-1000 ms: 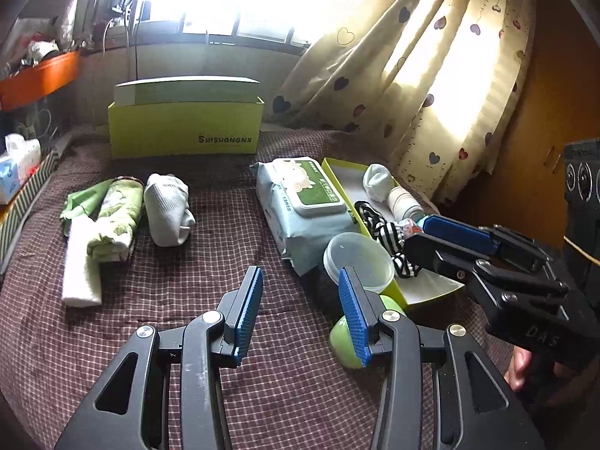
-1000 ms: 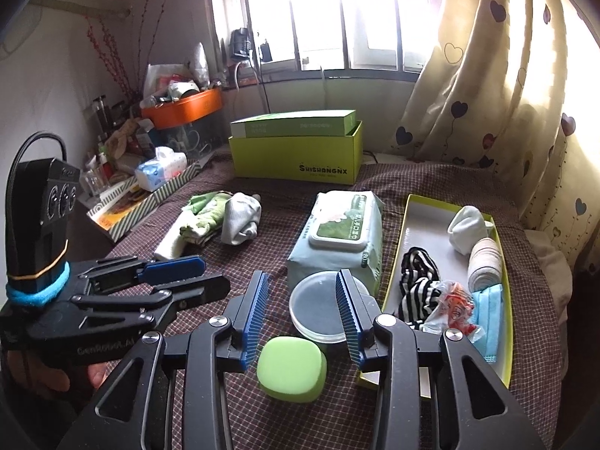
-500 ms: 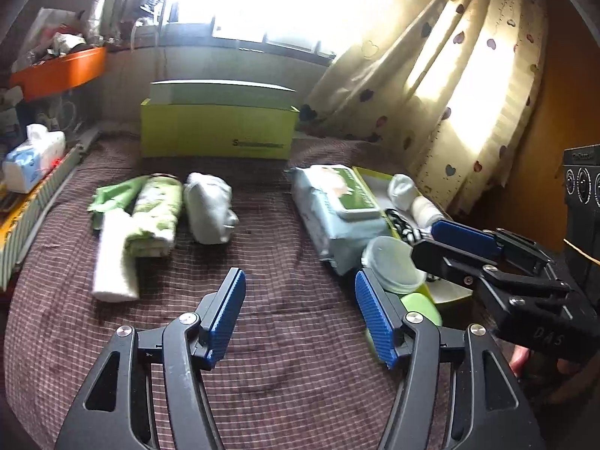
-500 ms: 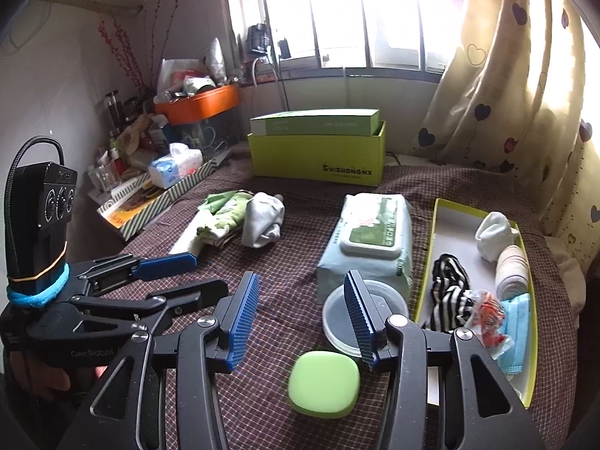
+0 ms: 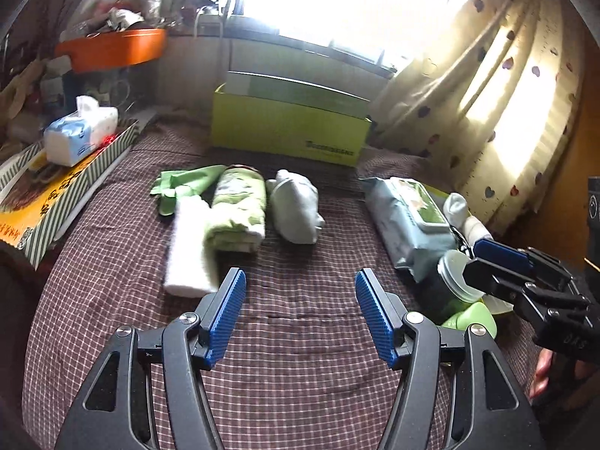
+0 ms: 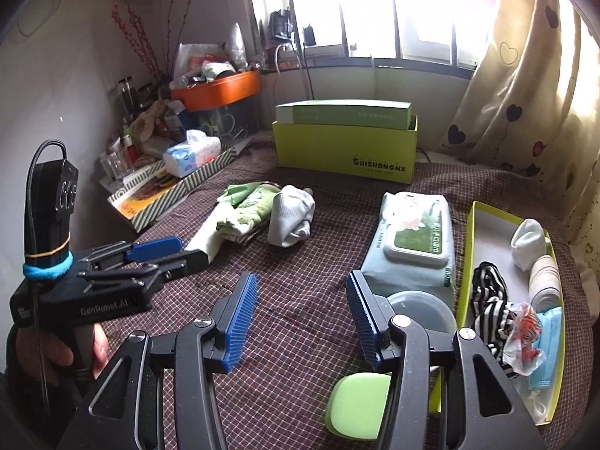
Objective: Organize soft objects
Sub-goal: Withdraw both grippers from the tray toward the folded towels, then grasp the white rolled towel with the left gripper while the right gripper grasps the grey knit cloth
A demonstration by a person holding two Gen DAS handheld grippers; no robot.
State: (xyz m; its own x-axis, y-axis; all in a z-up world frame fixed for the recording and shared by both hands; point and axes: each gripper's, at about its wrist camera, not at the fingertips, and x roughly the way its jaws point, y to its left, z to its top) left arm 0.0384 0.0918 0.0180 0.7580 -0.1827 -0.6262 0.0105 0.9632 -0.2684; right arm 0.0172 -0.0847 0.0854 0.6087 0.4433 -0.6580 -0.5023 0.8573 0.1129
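Observation:
A pile of soft items lies mid-bed: a white folded towel [image 5: 187, 255], a green patterned roll [image 5: 236, 206], a pale grey bundle [image 5: 296, 206] and a green cloth [image 5: 183, 183]. My left gripper [image 5: 300, 285] hangs just in front of the pile, open wide and empty. My right gripper [image 6: 302, 285] hovers over bare bedspread with its jaws opening and nothing between them. To its right, a yellow-green tray [image 6: 468, 247] holds a white sock [image 6: 528, 240], a striped cloth [image 6: 487, 300], a bandage roll [image 6: 543, 281] and a blue mask [image 6: 551, 341].
A wet-wipes pack [image 6: 412, 240], a round clear tub [image 6: 423, 307] and a green case [image 6: 360, 405] sit beside the tray. A yellow-green box [image 6: 345, 150] stands at the back. A striped tray with a tissue pack [image 5: 78, 131] borders the left edge. A curtain hangs on the right.
Both grippers' jaws have spread wider. Both have shifted left, the left one toward the cloth pile. The green case has slid from between the right fingers to beneath the right one.

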